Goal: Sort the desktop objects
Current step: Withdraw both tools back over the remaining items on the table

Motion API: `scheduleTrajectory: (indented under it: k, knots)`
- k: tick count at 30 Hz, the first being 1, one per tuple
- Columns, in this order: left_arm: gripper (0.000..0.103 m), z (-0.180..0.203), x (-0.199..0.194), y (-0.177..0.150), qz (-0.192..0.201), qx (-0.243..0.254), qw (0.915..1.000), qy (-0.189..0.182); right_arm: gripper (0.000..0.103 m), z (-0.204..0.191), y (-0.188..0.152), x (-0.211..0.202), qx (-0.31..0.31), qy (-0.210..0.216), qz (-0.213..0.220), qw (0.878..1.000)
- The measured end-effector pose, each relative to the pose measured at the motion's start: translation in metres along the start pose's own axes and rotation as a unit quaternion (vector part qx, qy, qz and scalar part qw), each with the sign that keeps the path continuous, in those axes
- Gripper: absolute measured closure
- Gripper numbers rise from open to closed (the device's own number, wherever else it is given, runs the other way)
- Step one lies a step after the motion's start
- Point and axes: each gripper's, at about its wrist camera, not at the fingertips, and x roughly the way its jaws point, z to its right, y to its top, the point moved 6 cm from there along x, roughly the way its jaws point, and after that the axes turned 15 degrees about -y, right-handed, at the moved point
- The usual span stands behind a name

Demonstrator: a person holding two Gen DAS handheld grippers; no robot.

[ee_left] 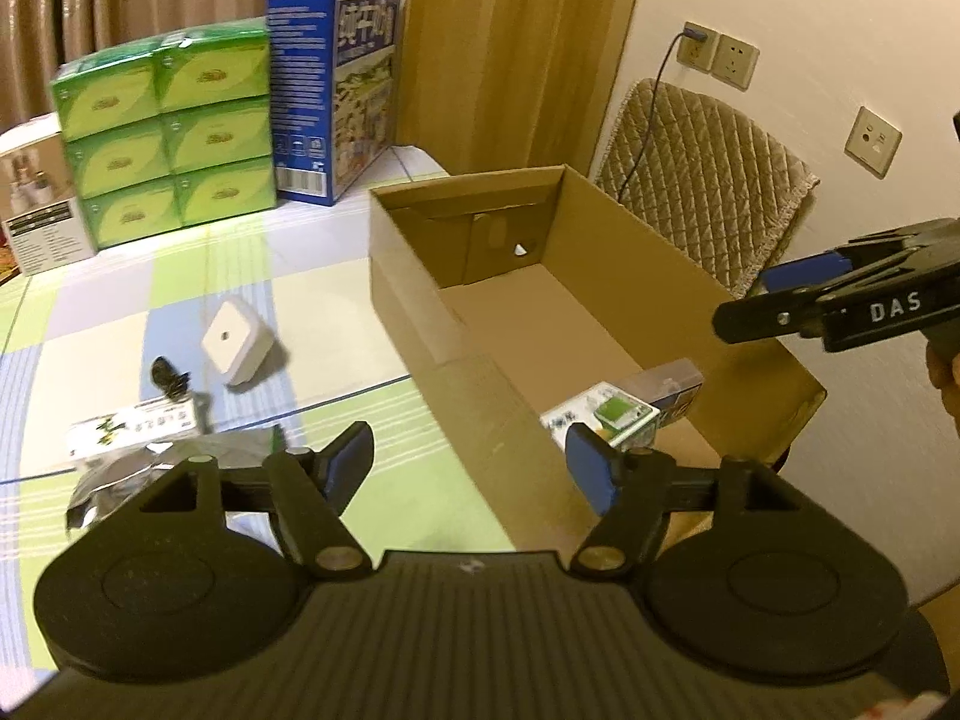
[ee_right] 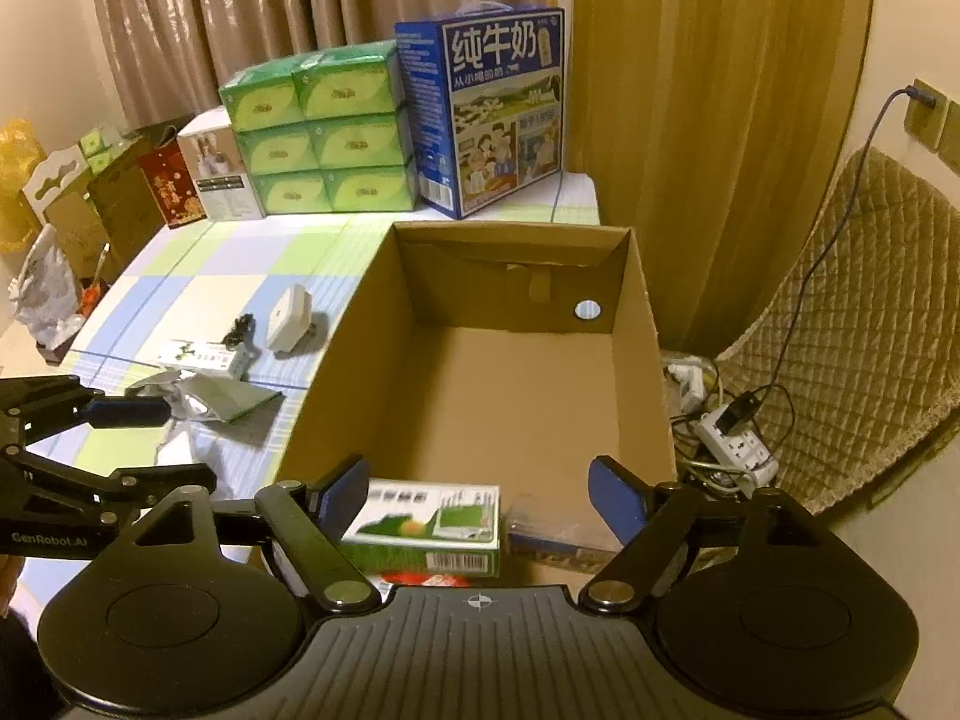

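An open cardboard box (ee_left: 403,276) (ee_right: 639,360) stands on the checked tablecloth. Its near end holds a green-and-white carton (ee_left: 609,414) (ee_right: 429,519) and a clear case (ee_left: 675,384) (ee_right: 558,531). My right gripper (ee_right: 480,495) (ee_left: 750,303) hangs open over that end, holding nothing. My left gripper (ee_left: 474,465) (ee_right: 180,444) is open and empty, above the box's left wall. Left of the box lie a white square adapter (ee_left: 237,339) (ee_right: 291,318), a small black item (ee_left: 168,381) (ee_right: 240,330), a white-green packet (ee_left: 132,429) (ee_right: 201,360) and a silver foil bag (ee_left: 135,477) (ee_right: 219,399).
At the table's far edge stand a stack of green tissue packs (ee_right: 324,138) and a blue milk carton (ee_right: 486,114). A quilted chair (ee_right: 864,312) and a power strip (ee_right: 741,450) with cables are on the right. Small boxes and bags crowd the far left (ee_right: 120,198).
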Motion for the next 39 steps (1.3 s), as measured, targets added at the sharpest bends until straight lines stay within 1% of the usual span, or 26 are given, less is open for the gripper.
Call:
scheduleTrajectory:
  k: [4, 9, 17, 22, 28, 34, 39]
  knots:
    - [0.036, -0.004, -0.017, -0.007, 0.008, -0.007, 0.9999, 0.009, 0.022, -0.007, -0.004, -0.013, 0.004, 0.004, 0.009, 1.0]
    - [0.033, -0.009, -0.039, -0.016, 0.016, -0.014, 0.9995, 0.021, 0.019, -0.022, -0.012, -0.031, 0.005, 0.014, 0.019, 1.0]
    - [0.024, -0.021, -0.083, -0.032, 0.036, -0.026, 0.9979, 0.048, 0.012, -0.051, -0.025, -0.053, 0.004, 0.029, 0.035, 0.999]
    - [0.018, -0.036, -0.118, -0.043, 0.051, -0.037, 0.9954, 0.073, 0.008, -0.069, -0.031, -0.066, 0.015, 0.036, 0.057, 0.998]
    - [0.007, -0.063, -0.152, -0.06, 0.059, -0.053, 0.9902, 0.115, 0.002, -0.103, -0.04, -0.075, 0.011, 0.054, 0.072, 0.996]
    - [0.003, -0.093, -0.175, -0.085, 0.054, -0.073, 0.9829, 0.16, 0.002, -0.142, -0.049, -0.076, -0.003, 0.075, 0.079, 0.994]
    - [0.002, -0.116, -0.187, -0.103, 0.056, -0.1, 0.9771, 0.179, 0.002, -0.17, -0.057, -0.074, -0.022, 0.088, 0.084, 0.992]
